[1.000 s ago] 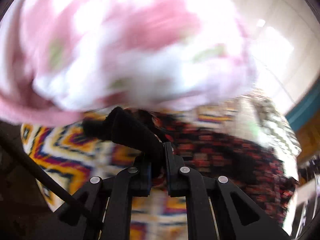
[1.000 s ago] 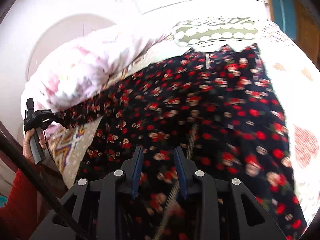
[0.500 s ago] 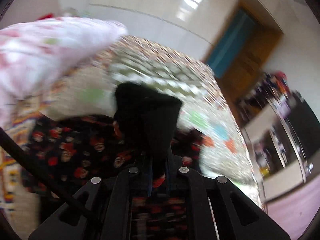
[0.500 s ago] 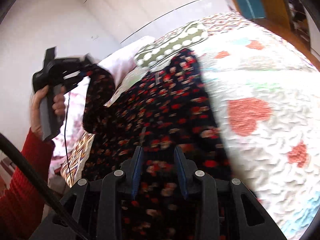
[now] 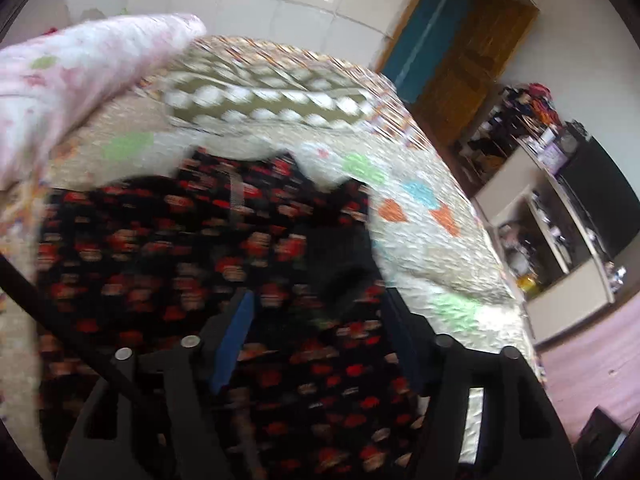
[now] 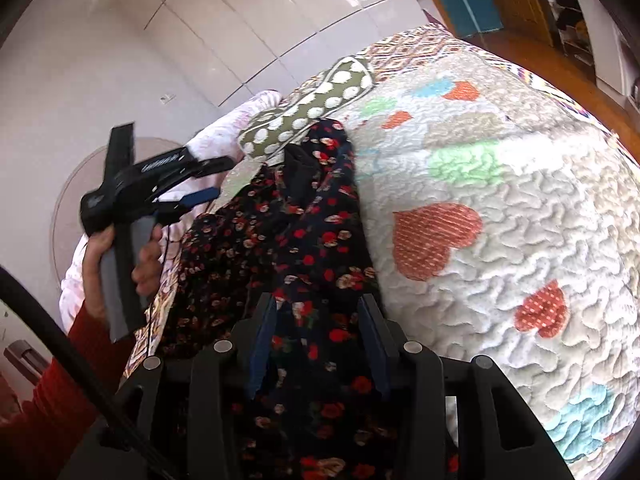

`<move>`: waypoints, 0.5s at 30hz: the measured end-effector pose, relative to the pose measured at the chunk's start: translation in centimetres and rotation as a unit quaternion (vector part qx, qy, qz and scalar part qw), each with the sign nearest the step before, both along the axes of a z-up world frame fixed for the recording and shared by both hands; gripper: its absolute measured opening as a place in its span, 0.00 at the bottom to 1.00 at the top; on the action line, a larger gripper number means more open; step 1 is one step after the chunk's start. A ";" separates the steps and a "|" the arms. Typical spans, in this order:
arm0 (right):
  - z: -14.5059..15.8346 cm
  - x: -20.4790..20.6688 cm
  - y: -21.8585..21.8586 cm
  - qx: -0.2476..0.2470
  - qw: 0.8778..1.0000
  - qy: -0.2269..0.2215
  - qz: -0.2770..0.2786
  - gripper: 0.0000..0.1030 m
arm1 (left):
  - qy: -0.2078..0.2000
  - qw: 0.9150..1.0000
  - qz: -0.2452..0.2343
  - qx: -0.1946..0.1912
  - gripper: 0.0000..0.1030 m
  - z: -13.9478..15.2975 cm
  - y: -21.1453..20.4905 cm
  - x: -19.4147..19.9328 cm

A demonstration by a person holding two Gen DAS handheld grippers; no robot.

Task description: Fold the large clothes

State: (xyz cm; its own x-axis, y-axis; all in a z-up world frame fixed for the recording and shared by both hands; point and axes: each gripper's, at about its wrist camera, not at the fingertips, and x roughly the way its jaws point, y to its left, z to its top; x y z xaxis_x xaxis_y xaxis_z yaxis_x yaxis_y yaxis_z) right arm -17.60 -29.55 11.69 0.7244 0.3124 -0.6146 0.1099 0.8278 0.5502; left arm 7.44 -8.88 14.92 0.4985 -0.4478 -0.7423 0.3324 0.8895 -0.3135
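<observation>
We see the left gripper [image 6: 206, 180] as a black pistol-shaped tool with a grey handle, white lettering along its body that we cannot read, and blue pads [image 6: 199, 197] on slim black fingers. A thin black cable [image 6: 157, 280] hangs from it. The hand [image 6: 120, 264] around its handle emerges from a red ribbed knit sleeve [image 6: 60, 396]. Up close, the right gripper [image 6: 318, 320] shows black angular finger frames with cut-out slots, round silver screws [image 6: 223, 346], dark blue pads [image 6: 262, 344], and a thick black cable [image 6: 60, 348] crossing the lower left corner.
</observation>
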 end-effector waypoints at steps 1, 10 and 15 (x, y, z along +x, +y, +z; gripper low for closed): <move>0.3 0.4 0.4 -0.005 1.000 -0.001 0.005 0.45 | -0.013 1.000 0.021 0.018 0.67 0.3 1.5 -0.3; 2.6 11.0 4.7 -0.071 0.995 0.010 0.067 0.45 | -0.009 0.985 0.139 0.105 0.68 -3.3 9.9 3.0; -0.7 21.4 6.9 -0.091 0.990 0.074 0.080 0.45 | 0.012 0.975 0.140 0.174 0.68 -7.9 9.8 6.7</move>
